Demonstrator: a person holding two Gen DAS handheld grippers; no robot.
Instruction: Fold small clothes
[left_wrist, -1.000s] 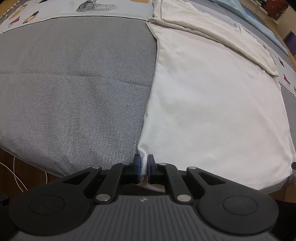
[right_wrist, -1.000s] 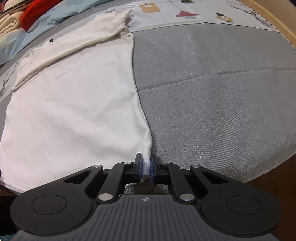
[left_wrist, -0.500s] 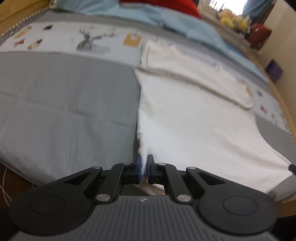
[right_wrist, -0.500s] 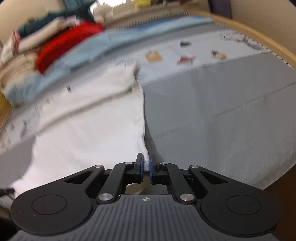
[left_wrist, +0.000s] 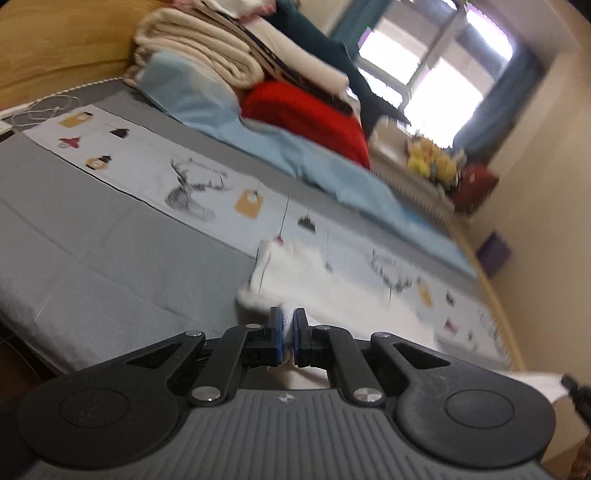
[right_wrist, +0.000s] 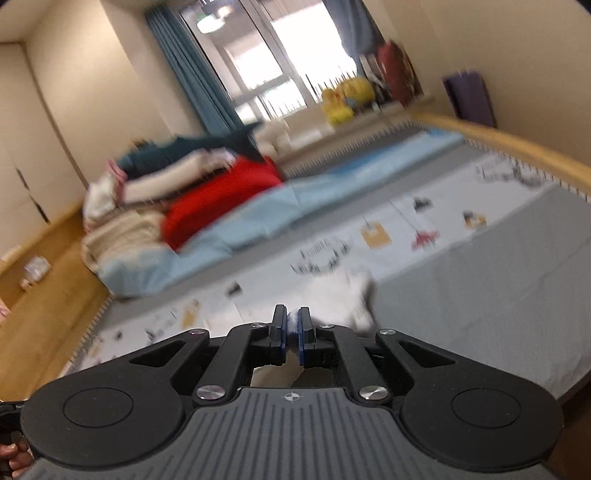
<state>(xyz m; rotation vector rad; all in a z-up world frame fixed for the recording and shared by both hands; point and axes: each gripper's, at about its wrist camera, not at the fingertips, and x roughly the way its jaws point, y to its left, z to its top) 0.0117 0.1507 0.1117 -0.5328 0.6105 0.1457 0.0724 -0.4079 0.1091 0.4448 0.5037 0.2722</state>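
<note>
White garment (left_wrist: 295, 273) on grey patterned bedspread (left_wrist: 92, 258).

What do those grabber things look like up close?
Both look alike. The left gripper and right gripper each have two black fingers with blue pads, black jointed link arms with silver rivets, a ribbed grey body bearing a small emblem, and round black discs at either side.

Bed (left_wrist: 92, 266) with a wooden frame, covered by a grey spread bearing a pale printed band (left_wrist: 155, 173). A white garment (left_wrist: 295, 273) lies partly on the band. Behind it, a light blue blanket (left_wrist: 280, 155) runs along the bed. At one end, a red item (left_wrist: 306, 110) and a stack of cream folded textiles (left_wrist: 199, 48).
</note>
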